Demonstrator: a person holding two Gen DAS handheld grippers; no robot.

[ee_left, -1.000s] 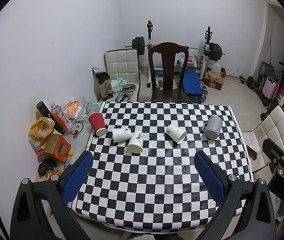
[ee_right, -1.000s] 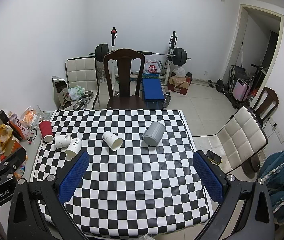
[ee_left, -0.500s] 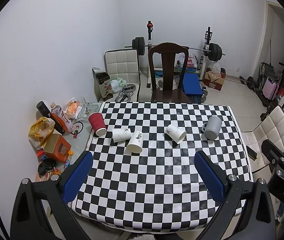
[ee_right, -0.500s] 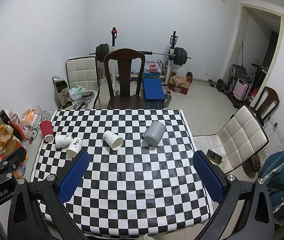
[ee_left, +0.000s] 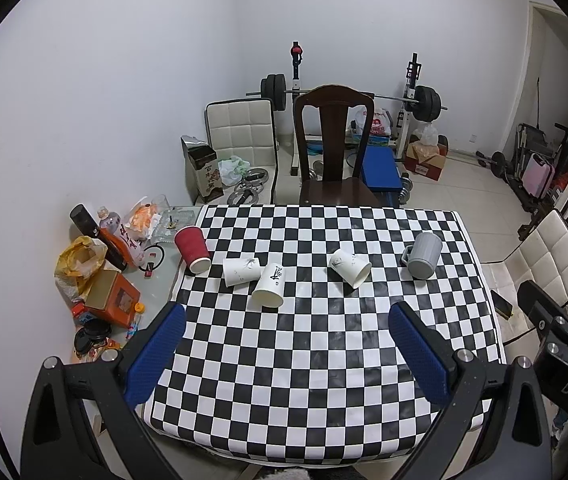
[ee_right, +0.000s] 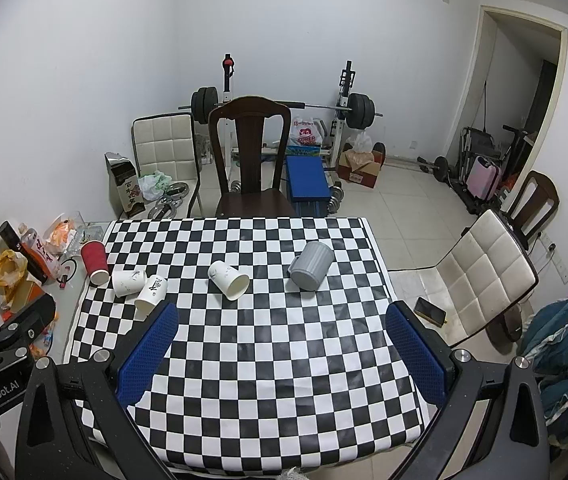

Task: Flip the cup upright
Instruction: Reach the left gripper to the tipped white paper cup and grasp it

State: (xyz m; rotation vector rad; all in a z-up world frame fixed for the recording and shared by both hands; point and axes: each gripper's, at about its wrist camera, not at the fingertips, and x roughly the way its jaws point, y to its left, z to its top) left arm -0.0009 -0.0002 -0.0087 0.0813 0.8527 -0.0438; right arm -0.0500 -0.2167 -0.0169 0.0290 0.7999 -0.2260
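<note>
Several cups lie on their sides across the far half of the checkered table (ee_left: 316,360): a red paper cup (ee_left: 192,249) at the left edge, two white paper cups (ee_left: 240,270) (ee_left: 270,284) beside it, a third white cup (ee_left: 349,268) in the middle, and a grey mug (ee_left: 424,255) at the right. In the right wrist view they show as the red cup (ee_right: 95,261), the white cups (ee_right: 128,282) (ee_right: 151,289) (ee_right: 228,280) and the grey mug (ee_right: 310,265). My left gripper (ee_left: 287,344) and right gripper (ee_right: 279,344) are both open and empty, held above the table's near half.
A dark wooden chair (ee_left: 334,152) stands at the table's far edge. A white padded chair (ee_right: 484,276) stands to the right with a phone (ee_right: 430,312) on its seat. Bottles, bags and boxes (ee_left: 99,264) clutter the glass surface left of the table.
</note>
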